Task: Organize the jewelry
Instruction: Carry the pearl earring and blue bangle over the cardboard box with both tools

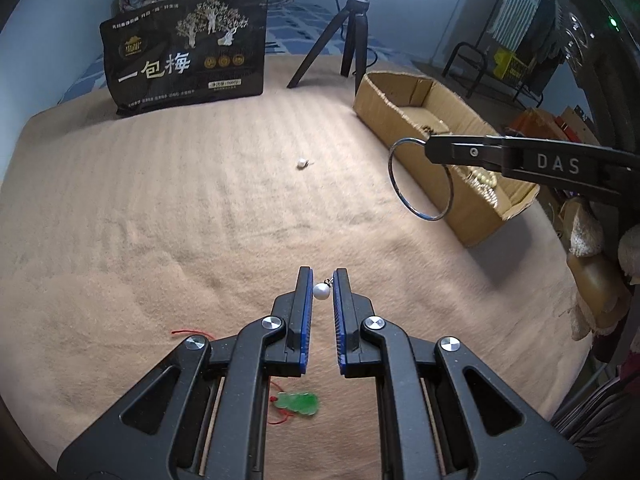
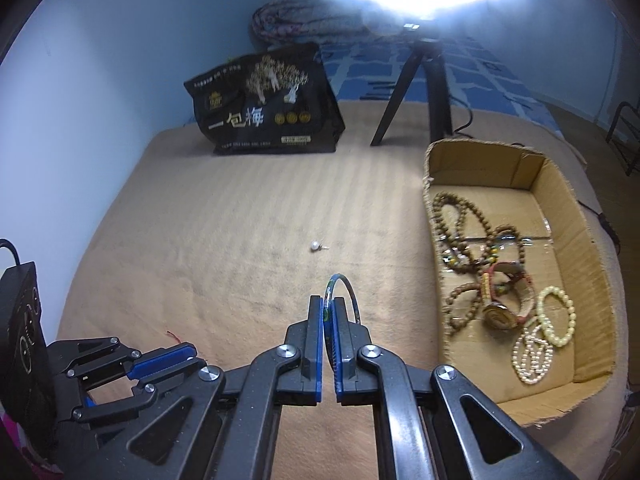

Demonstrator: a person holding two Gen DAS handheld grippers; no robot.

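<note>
My right tool clenches the thin bangle for the cardboard box, while my left tool seemingly pinches a pearl earring for the same trip.

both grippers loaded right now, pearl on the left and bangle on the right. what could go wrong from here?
1. The left gripper holds the pearl earring only at its fingertips; round and small, it could squirt out onto the blanket.
2. The right gripper pinches the thin bangle by one edge, so it may swing or slip before reaching the cardboard box.
3. A second pearl earring on the blanket looks easy to miss.
</note>
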